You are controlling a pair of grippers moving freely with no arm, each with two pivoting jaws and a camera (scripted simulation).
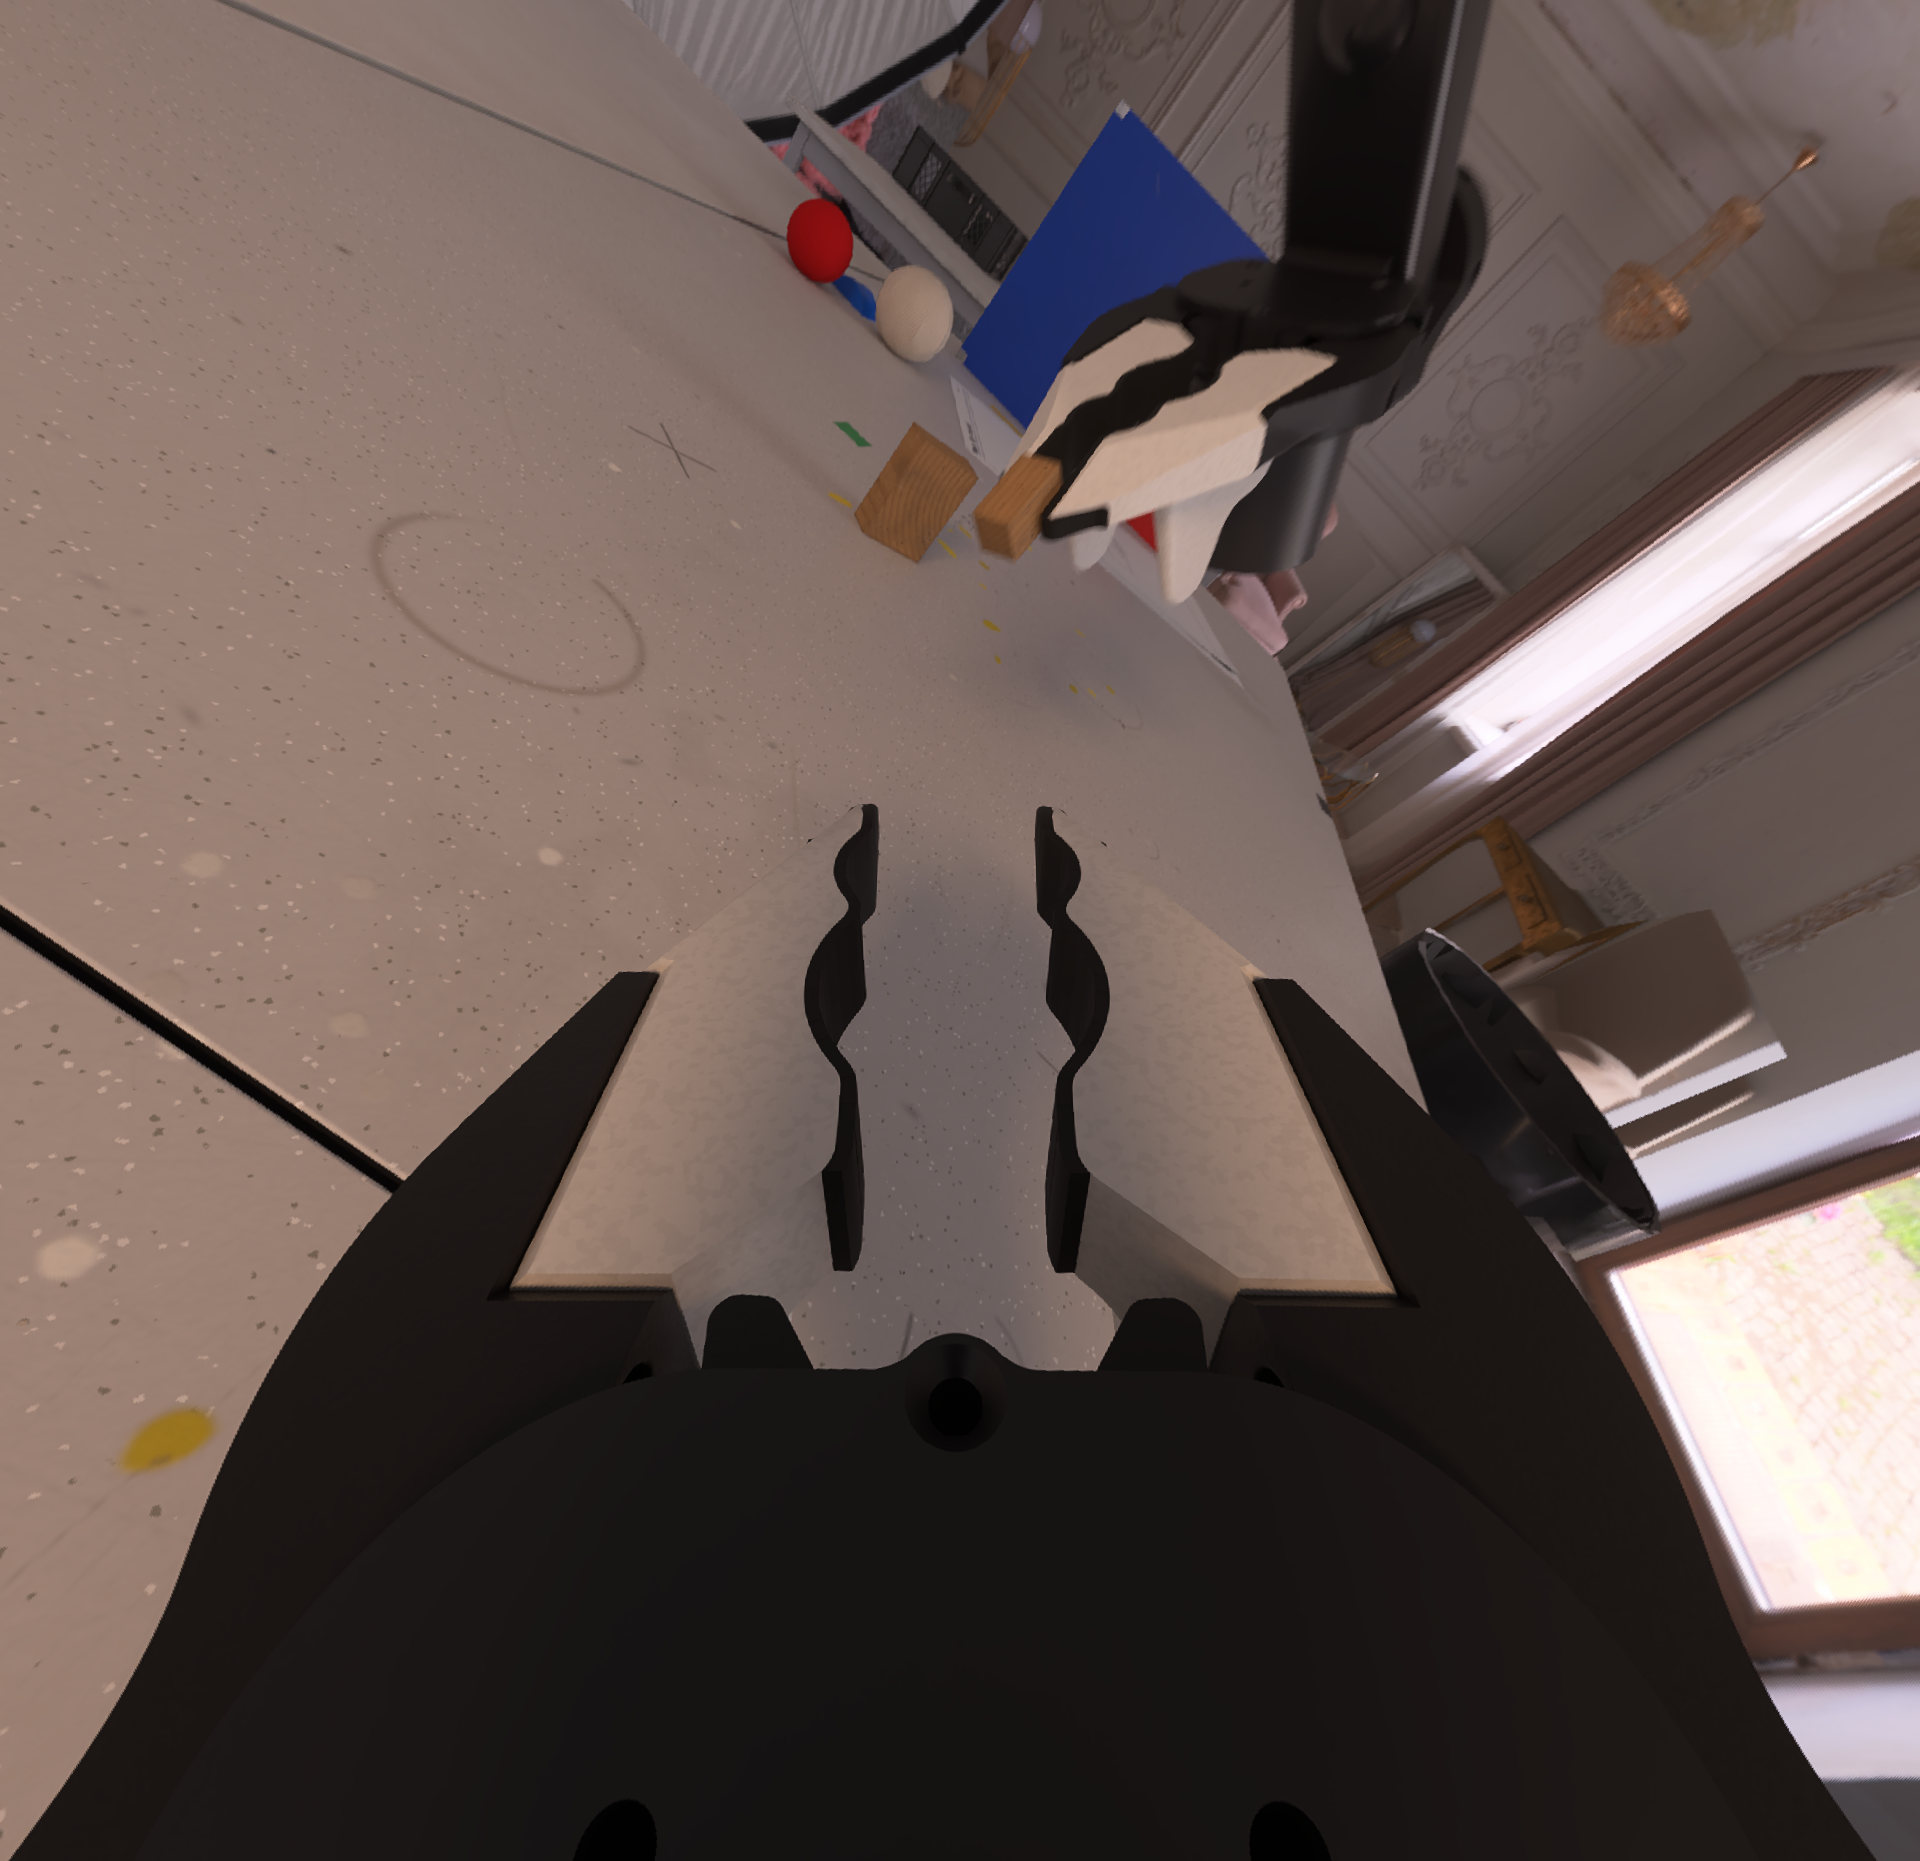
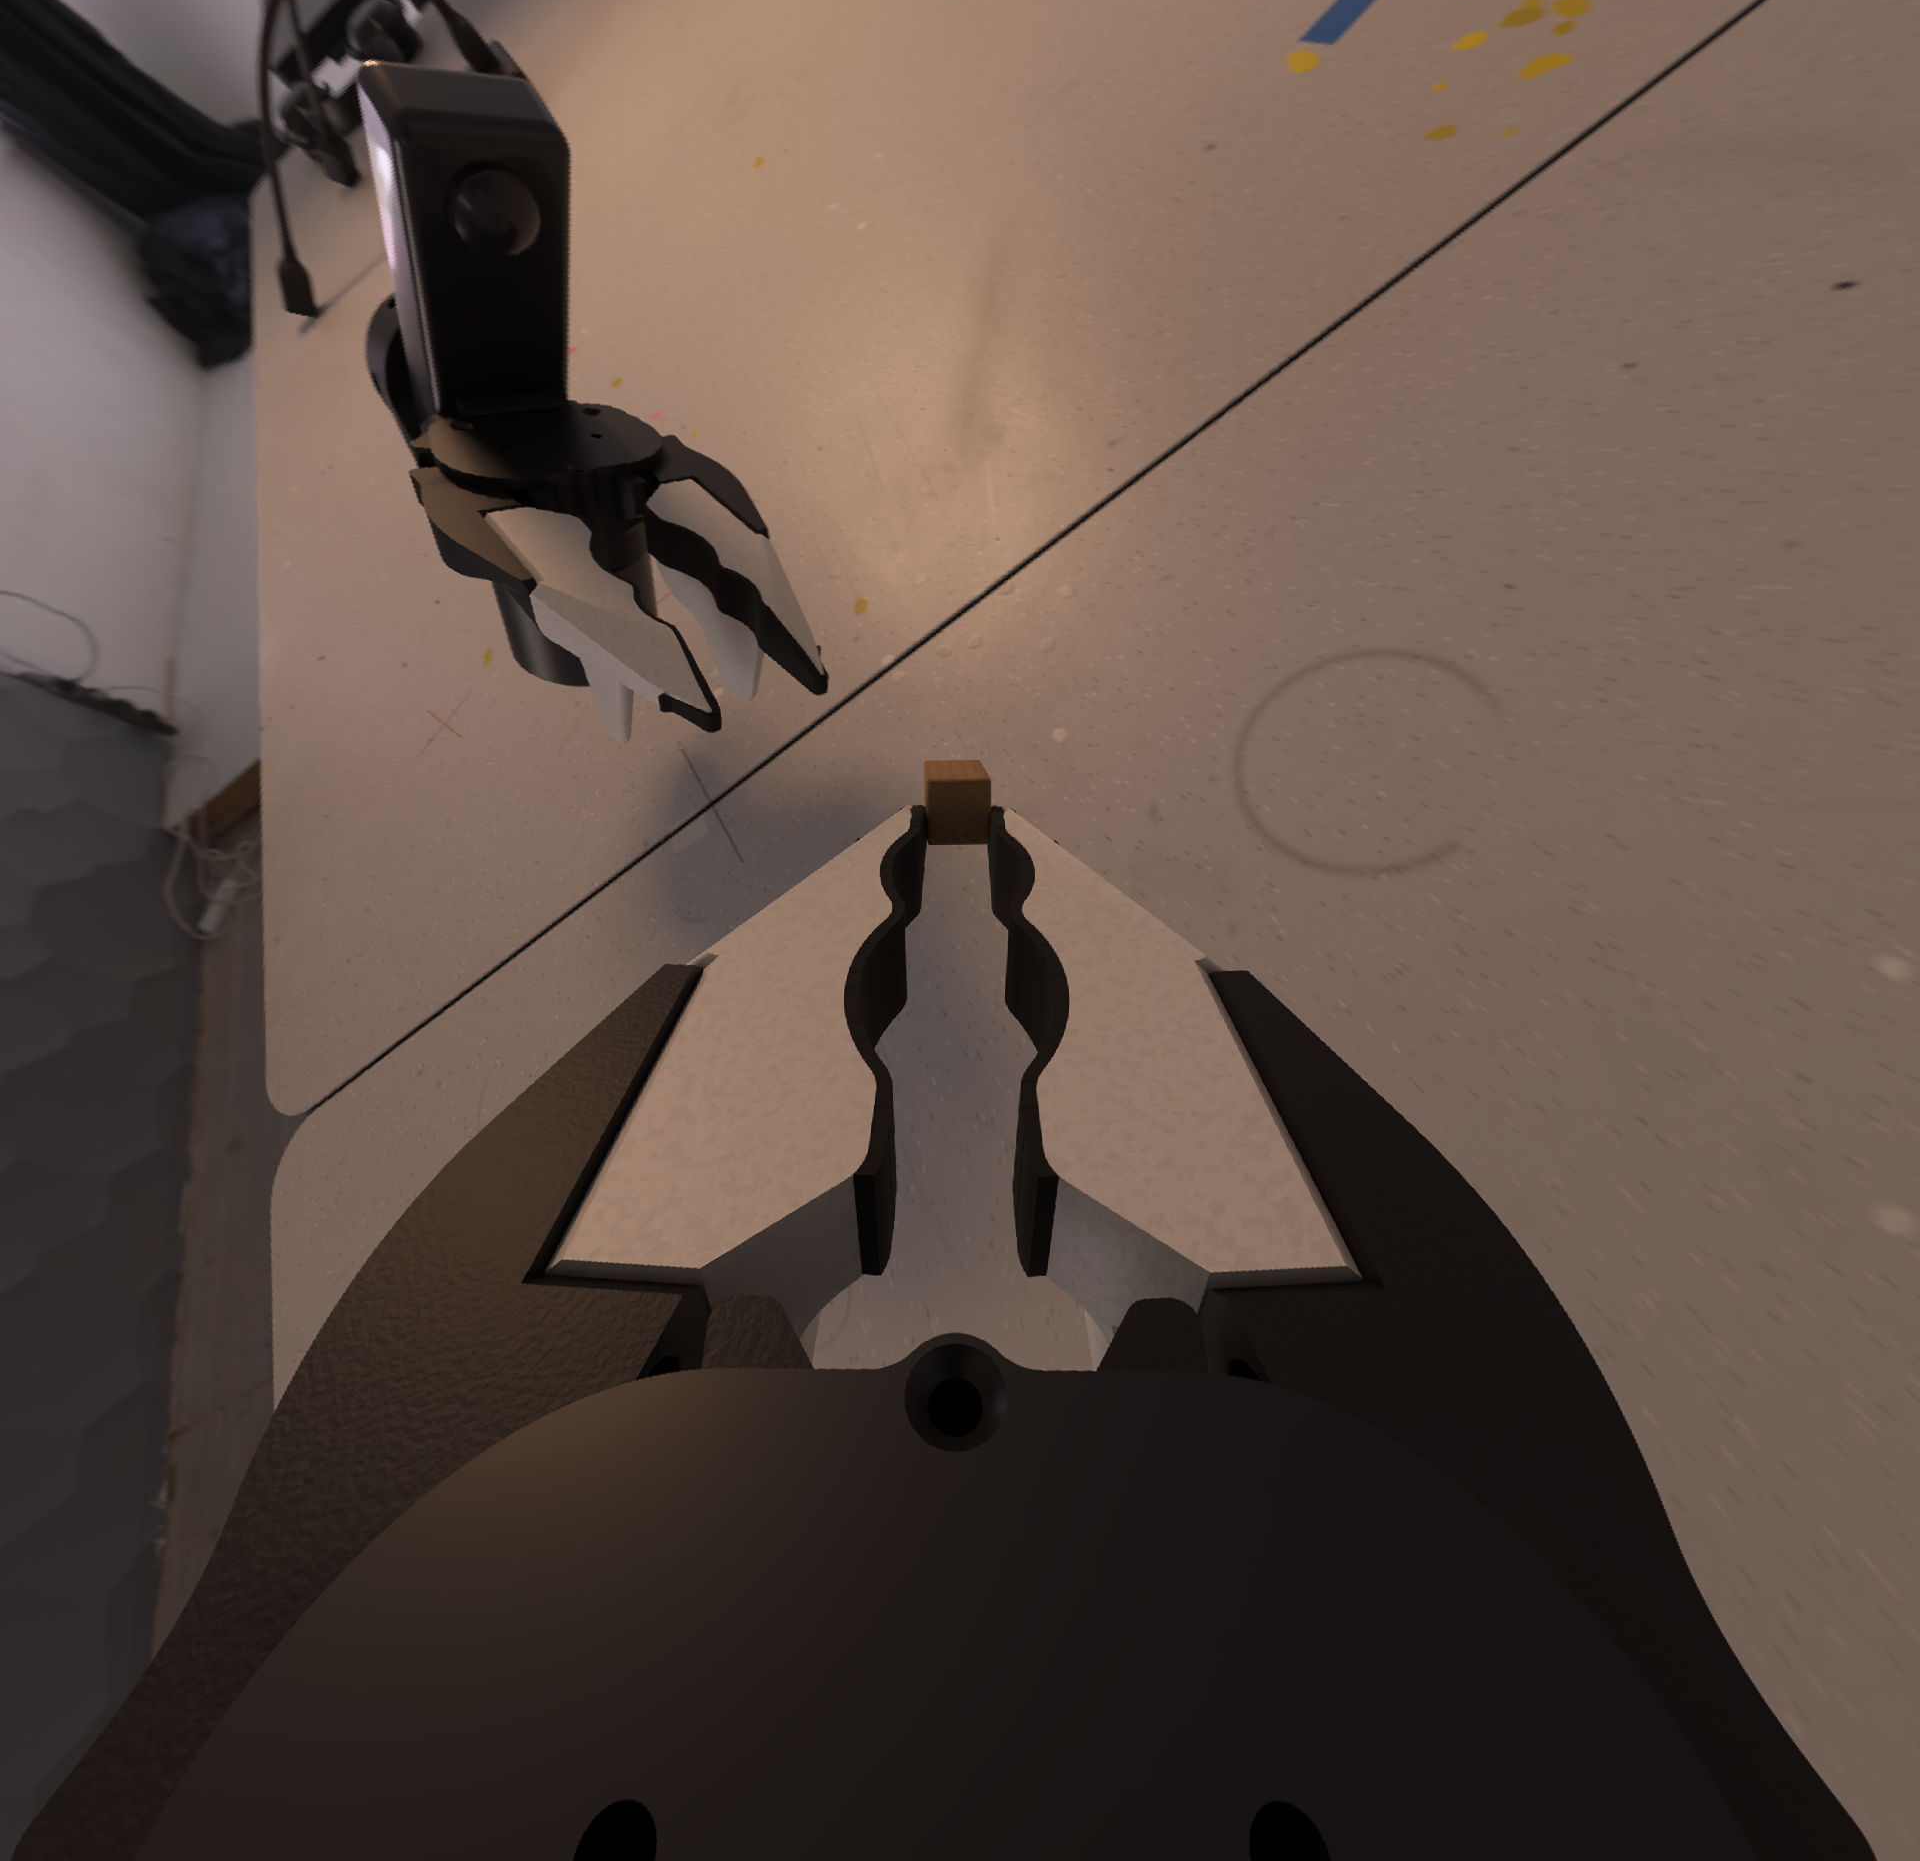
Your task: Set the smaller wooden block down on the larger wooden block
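Smaller wooden block sits pinched in my right gripper, left gripper spread and empty, so next I judge I carry it over the larger wooden block at its ten o'clock

Each camera rides behind its own claw, looking forward along the fingers. The left one, tilted, faces across the table toward the far right claw; the right one looks down close (both share the penned circle).
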